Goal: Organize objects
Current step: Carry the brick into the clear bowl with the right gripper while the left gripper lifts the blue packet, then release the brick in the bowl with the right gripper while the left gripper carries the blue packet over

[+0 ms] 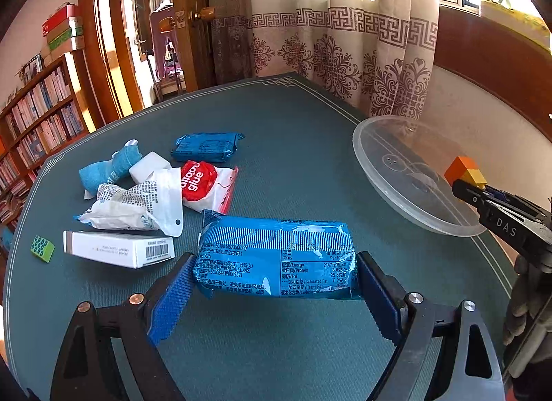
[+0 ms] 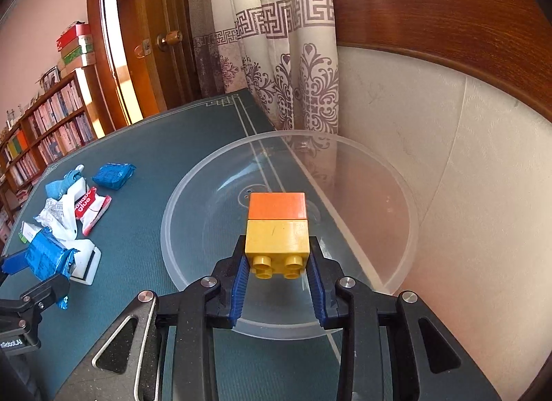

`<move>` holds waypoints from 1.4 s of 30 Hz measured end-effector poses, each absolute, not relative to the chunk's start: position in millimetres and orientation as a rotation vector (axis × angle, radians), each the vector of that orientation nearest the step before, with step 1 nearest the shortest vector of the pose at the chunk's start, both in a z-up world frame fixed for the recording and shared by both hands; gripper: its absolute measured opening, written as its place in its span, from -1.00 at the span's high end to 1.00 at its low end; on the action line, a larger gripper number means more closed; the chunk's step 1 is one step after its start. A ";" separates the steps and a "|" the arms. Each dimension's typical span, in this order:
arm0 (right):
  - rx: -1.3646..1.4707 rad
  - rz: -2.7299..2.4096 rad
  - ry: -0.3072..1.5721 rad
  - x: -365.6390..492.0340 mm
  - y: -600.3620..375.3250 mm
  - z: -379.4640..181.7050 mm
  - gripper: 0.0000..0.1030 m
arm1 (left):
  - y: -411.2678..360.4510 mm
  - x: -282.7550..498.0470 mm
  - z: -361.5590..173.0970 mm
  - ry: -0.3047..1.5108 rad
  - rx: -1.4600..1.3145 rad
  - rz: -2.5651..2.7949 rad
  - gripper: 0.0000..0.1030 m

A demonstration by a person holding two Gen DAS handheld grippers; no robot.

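My left gripper [image 1: 274,263] is shut on a large blue snack packet [image 1: 276,258], held just above the green table mat [image 1: 276,146]; the packet also shows in the right wrist view [image 2: 46,258]. My right gripper [image 2: 277,252] is shut on a stacked orange-and-yellow toy block [image 2: 277,228], held over a clear plastic dish [image 2: 193,194]. In the left wrist view the block [image 1: 465,173] hangs over the dish's right rim [image 1: 372,166].
A pile lies at the left: a small blue packet [image 1: 207,147], a blue bandage roll [image 1: 107,168], a red-and-white glue bag [image 1: 207,187], a crumpled white bag [image 1: 134,206], a white box [image 1: 117,249] and a green block [image 1: 42,248]. Curtains and a wall stand behind the table.
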State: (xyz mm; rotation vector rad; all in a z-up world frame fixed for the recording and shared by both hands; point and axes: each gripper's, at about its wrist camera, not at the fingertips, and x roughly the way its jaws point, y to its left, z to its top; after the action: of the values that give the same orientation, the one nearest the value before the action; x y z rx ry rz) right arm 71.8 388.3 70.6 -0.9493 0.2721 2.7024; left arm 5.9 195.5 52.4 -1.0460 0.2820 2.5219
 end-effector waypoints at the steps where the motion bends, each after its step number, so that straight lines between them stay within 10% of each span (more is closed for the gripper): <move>1: -0.950 2.698 0.273 72.5 391.3 69.4 0.37 | 200.3 5.7 52.4 0.288 -1.044 2.513 -0.80; 42: -0.802 2.669 0.375 105.7 431.0 70.0 0.23 | 305.1 -23.4 55.9 0.211 -0.979 2.311 -0.89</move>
State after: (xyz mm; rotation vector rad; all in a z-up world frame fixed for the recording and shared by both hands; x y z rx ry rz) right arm 105.7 431.0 70.0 -0.8018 0.3748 2.6686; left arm -23.4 305.1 55.9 -0.9785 0.2110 2.3106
